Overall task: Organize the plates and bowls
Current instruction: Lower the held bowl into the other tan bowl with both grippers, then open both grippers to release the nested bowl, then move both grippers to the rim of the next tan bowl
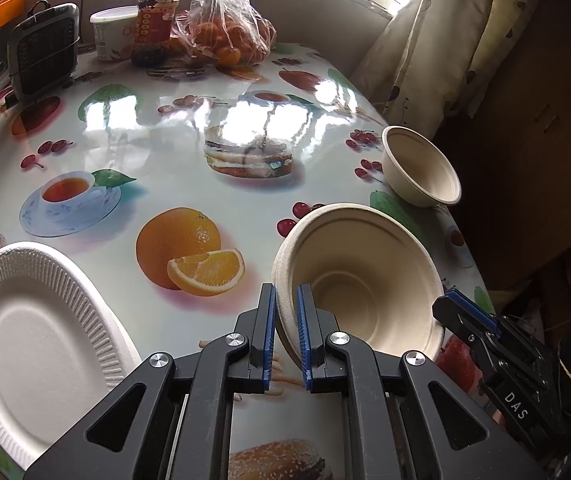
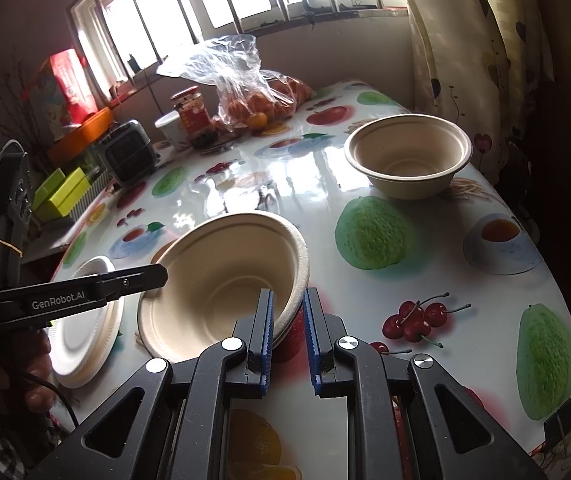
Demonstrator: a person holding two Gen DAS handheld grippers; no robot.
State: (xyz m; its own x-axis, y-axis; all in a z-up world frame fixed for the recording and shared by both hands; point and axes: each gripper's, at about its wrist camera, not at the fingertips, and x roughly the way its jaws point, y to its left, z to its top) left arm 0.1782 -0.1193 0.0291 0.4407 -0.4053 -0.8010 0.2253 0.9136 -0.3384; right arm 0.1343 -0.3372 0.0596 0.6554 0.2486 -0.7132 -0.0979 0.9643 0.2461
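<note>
From the left wrist view, the left gripper (image 1: 286, 300) is clenched on the near rim of a tan bowl (image 1: 359, 280), one pad inside the wall and one outside. The bowl sits tilted over the fruit-print tablecloth (image 1: 165, 184), its mouth leaning toward the camera. The right gripper (image 1: 467, 312) pinches the bowl's opposite rim at the right. A second tan bowl (image 1: 421, 168) stands well apart near the table's far right edge, and a white ribbed plate (image 1: 37, 344) lies at the near left.

From the right wrist view, the right gripper (image 2: 288, 304) grips the same bowl's (image 2: 221, 280) rim, while the left gripper (image 2: 157, 274) reaches in from the left to the far rim. The stack of white plates (image 2: 85, 340) rests just beyond it; the second bowl (image 2: 407, 156) stands upright farther back.

To my eye the step in hand is carrying this bowl with both tongs. The next move likely calls for bringing it level over the second bowl and nesting it without crushing the thin rim.
</note>
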